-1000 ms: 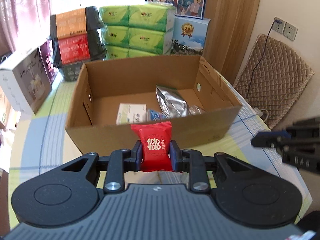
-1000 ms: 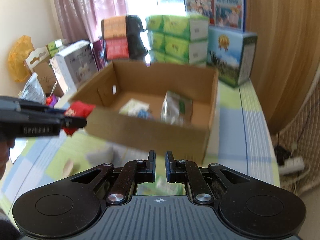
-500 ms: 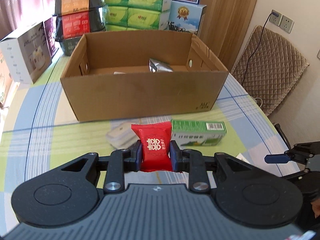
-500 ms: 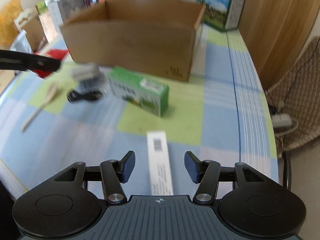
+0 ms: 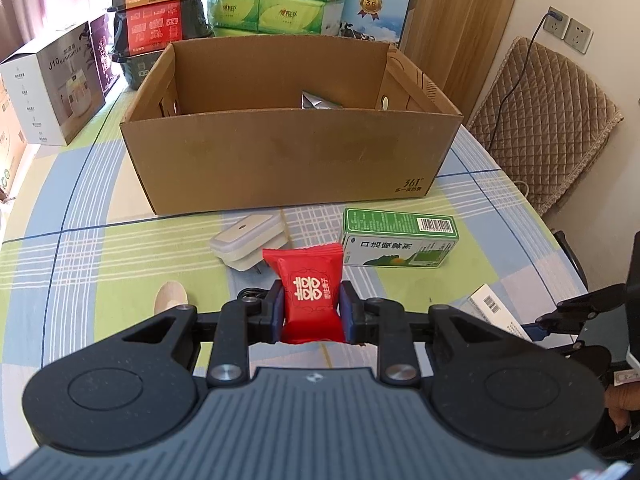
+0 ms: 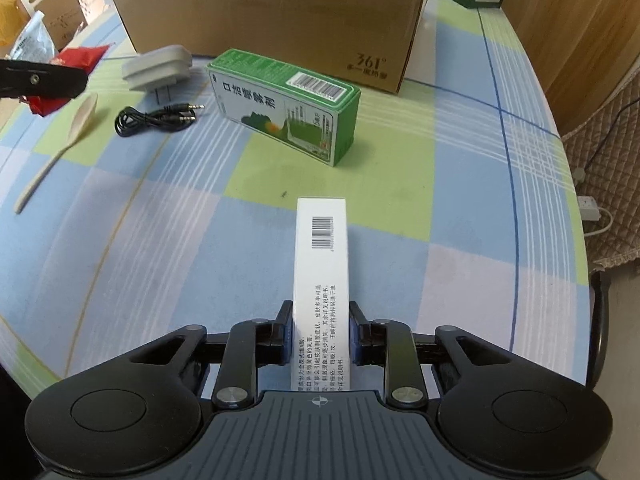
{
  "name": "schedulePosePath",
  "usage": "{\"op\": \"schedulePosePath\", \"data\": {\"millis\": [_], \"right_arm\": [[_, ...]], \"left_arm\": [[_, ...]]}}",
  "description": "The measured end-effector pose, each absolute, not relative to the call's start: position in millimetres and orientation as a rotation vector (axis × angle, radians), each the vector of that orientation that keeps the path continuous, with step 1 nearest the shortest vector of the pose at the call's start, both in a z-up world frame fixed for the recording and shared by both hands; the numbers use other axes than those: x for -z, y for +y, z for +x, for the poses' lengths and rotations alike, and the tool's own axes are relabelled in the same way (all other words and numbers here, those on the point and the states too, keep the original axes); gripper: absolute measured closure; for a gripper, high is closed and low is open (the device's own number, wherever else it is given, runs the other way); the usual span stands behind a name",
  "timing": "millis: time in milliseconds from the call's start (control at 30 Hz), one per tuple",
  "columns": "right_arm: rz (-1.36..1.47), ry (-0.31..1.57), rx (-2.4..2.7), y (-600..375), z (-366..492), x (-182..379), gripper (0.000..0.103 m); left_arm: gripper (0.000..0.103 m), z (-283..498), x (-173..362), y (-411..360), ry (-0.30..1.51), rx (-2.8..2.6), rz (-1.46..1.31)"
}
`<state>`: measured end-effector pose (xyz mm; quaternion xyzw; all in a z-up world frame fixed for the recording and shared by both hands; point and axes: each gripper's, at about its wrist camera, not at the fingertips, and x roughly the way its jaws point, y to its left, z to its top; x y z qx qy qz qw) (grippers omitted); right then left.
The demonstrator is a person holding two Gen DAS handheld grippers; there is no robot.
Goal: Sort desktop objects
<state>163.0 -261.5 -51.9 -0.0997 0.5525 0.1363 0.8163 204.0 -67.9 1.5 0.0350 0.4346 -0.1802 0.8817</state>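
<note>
1. Left wrist view: the left gripper has its jaws closed on a red candy packet, which stands upright between the pads; beyond the jaws lie a white charger plug and, to its right, a green box on its side; further ahead stands the open cardboard box, with a silver foil bag showing over its front wall
2. Just left of the jaws a pale wooden spoon lies on the checked tablecloth; at the far right the right gripper shows above a white carton
3. Right wrist view: the right gripper has its jaws set narrow against both sides of the long white carton, which lies flat on the cloth and runs straight ahead; whether they press it I cannot tell
4. Ahead of the carton sits the green box; left of it a coiled black audio cable, the plug and the spoon
</note>
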Motion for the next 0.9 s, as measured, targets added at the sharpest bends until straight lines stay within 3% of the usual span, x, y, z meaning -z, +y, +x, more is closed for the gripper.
{"op": "schedulePosePath", "data": {"millis": [467, 900], "right_arm": [[-0.15, 0.926, -0.33, -248, 172, -46, 0.08], [-0.143, 0.836, -0.361, -236, 180, -86, 0.08]], "left_arm": [[0.08, 208, -36, -72, 0.844, 0.376, 0.098], [0.08, 212, -63, -74, 0.811, 0.374, 0.102]]}}
